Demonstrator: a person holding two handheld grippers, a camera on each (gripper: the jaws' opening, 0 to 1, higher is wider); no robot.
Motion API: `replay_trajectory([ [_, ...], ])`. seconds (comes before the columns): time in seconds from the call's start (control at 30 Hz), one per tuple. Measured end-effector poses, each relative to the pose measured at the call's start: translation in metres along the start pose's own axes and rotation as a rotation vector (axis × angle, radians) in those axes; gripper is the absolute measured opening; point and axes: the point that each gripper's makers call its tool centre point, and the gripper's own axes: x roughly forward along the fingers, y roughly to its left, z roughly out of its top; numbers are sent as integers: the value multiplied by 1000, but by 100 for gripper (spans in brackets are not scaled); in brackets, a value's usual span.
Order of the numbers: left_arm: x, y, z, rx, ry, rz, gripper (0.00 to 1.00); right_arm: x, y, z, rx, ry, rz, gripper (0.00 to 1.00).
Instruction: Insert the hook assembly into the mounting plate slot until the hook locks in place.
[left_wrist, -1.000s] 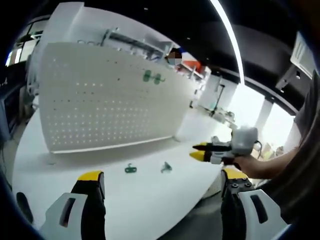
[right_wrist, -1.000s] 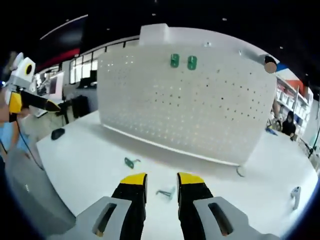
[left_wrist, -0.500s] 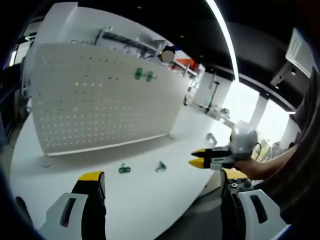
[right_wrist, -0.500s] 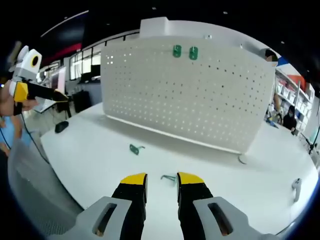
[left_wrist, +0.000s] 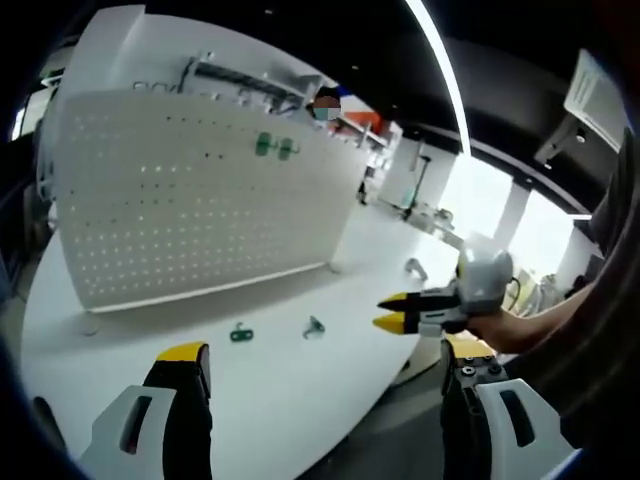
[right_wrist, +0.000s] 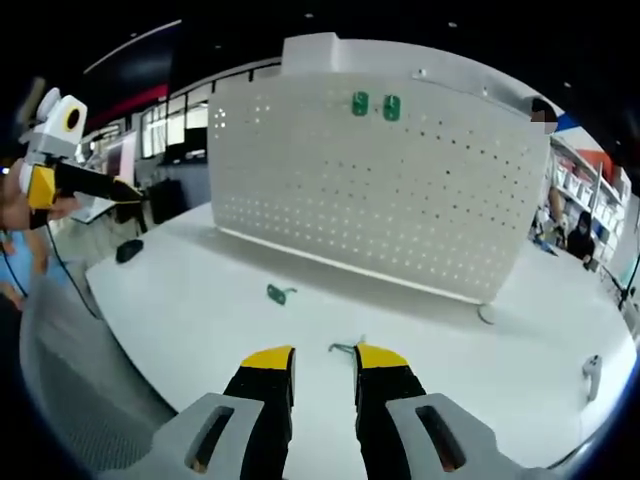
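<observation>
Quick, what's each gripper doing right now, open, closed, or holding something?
Left gripper: open, holding nothing.
Right gripper: open with a narrow gap, holding nothing.

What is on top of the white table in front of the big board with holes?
On the white table, before the pegboard, lie a green hook piece and a grey metal hook, right at the right gripper tips. The jaws cover the table just below them.

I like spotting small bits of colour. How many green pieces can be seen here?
3: two small green plastic pieces mounted side by side near the top of the white perforated board, and one small green hook piece lying on the white table. Others may be hidden.
</observation>
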Motion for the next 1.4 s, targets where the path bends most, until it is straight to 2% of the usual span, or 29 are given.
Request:
replay_trajectory([
  [0.27, -7, -8, 1, -2, -11, 33, 97, -2, 5, 3, -6, -9, 43, 22],
  [0.43, -9, -15, 1, -9, -15, 57, 97, -2, 10, -1, -9, -1, 77, 22],
  [0.6, -9, -23, 2, -18, -17, 82, 97, -3, 6, -4, -12, 2, 105, 22],
  [0.77, 2, -33, 5, -51, -26, 91, 97, -1, -5, -2, 16, 1, 89, 22],
  [0.93, 11, -44, 6, -45, -26, 90, 97, -2, -2, -1, 4, -1, 110, 22],
  [1.17, 15, -43, 5, -55, -19, 113, 97, -3, 7, -7, -4, 19, 165, 22],
  [1.3, 15, -40, 7, -60, -26, 119, 97, 4, 9, -15, -20, 40, 180, 22],
  [1.4, 17, -39, 5, -47, -5, 101, 97, 14, 6, -19, -23, 52, 176, 22],
])
